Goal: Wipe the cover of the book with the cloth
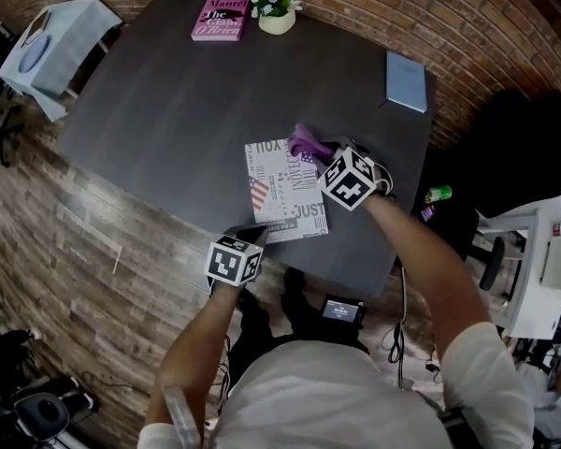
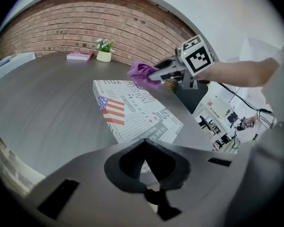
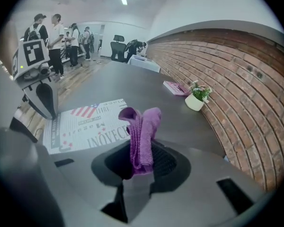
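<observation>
The book (image 1: 285,190) lies flat near the front edge of the bench (image 1: 168,110), its newsprint-and-flag cover facing up, ready to be wiped.

The right gripper (image 1: 320,151) has its jaws clamped on the purple cloth (image 1: 309,141). In the right gripper view the cloth stands as a folded bunch between the pads, with a loose end reaching past the tips. That loose end is probably left free so that cloth, not the jaws, meets the cover. It sits at the book's far right corner, which looks like a sensible place to start a stroke across the cover. I cannot tell whether it already touches.

The left gripper (image 1: 255,234) has its jaws fully closed on nothing. Their joined tip points down at the book's near left corner, diagonally opposite the cloth. My guess is that it is there to pin the book so it does not slide under the wipe. Whether the tip actually presses on the cover cannot be made out.

No wiping seems to be done yet. The next move likely calls for lowering the cloth and dragging it across the cover.
</observation>
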A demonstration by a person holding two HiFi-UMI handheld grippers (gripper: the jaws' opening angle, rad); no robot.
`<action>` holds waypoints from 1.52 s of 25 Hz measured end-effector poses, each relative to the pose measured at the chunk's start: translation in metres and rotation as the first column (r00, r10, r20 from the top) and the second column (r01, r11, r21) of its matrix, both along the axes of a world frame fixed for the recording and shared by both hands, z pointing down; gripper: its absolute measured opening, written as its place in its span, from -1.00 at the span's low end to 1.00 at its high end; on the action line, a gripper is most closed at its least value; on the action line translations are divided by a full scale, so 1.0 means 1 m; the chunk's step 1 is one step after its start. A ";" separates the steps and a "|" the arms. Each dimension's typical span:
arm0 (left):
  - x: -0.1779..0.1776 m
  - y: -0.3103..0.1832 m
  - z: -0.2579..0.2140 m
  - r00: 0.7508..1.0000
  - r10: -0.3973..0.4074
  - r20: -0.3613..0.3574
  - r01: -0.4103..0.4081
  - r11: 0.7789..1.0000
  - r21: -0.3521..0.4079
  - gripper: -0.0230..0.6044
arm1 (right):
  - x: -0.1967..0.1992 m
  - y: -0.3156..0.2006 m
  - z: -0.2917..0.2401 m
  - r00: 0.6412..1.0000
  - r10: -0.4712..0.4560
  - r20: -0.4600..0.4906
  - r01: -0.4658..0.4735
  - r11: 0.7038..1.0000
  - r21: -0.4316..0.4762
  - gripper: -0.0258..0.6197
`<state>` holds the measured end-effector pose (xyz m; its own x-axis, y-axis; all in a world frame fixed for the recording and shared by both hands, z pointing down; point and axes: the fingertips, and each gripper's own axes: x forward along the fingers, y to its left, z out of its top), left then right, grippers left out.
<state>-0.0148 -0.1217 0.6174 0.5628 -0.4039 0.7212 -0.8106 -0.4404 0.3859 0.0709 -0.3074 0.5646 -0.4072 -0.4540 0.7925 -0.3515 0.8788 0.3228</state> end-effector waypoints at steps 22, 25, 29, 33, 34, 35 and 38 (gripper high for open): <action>0.002 -0.002 0.001 0.998 0.053 0.026 -0.051 0.995 -0.081 -0.91 | -0.020 0.003 0.042 0.972 -0.175 -0.154 0.181 0.983 0.027 -0.63; 0.002 -0.002 0.002 0.998 0.051 0.022 -0.049 0.995 -0.082 -0.91 | -0.018 0.012 0.043 0.970 -0.184 -0.159 0.190 0.981 0.025 -0.63; 0.003 -0.003 0.001 0.998 0.059 0.027 -0.056 0.995 -0.076 -0.91 | -0.016 0.022 0.043 0.966 -0.196 -0.168 0.202 0.979 0.022 -0.63; 0.003 -0.003 0.001 0.998 0.062 0.030 -0.059 0.995 -0.076 -0.91 | -0.014 0.035 0.045 0.961 -0.214 -0.177 0.220 0.975 0.014 -0.63; 0.003 -0.003 0.001 0.998 0.062 0.030 -0.059 0.995 -0.077 -0.91 | -0.013 0.038 0.045 0.960 -0.218 -0.178 0.223 0.975 0.010 -0.63; 0.003 -0.004 0.001 0.998 0.061 0.030 -0.058 0.995 -0.078 -0.91 | -0.013 0.041 0.045 0.959 -0.221 -0.179 0.226 0.974 0.006 -0.63; 0.002 -0.004 0.001 0.999 0.050 0.020 -0.049 0.996 -0.077 -0.91 | -0.012 0.052 0.046 0.954 -0.235 -0.186 0.237 0.971 -0.010 -0.63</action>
